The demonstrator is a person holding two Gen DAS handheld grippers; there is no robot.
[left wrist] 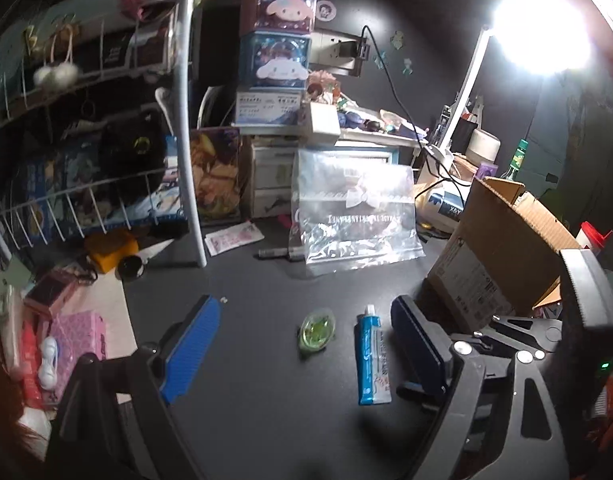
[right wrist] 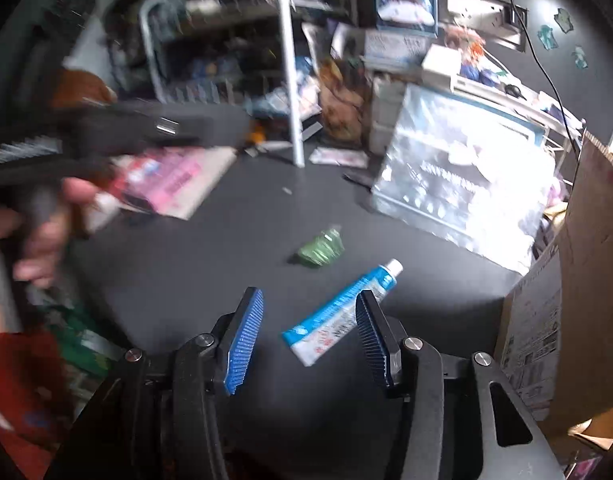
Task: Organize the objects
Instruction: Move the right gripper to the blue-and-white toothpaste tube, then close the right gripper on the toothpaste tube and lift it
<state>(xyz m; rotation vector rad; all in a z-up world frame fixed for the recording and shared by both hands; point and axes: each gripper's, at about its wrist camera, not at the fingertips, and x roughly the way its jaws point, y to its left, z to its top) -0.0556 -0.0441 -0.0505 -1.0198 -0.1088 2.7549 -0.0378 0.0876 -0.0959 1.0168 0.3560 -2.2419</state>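
The blue toothpaste tube lies flat on the dark desk, beside a small green packet. The left gripper and right gripper hang over them, jaws apart and empty.

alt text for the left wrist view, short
The open left gripper hovers over a dark desk, framing a small green packet and a blue-and-white tube. A clear plastic bag stands behind, a cardboard box on the right.

A dark desk carries a blue tube, a green packet just left of it, and a clear bag behind.
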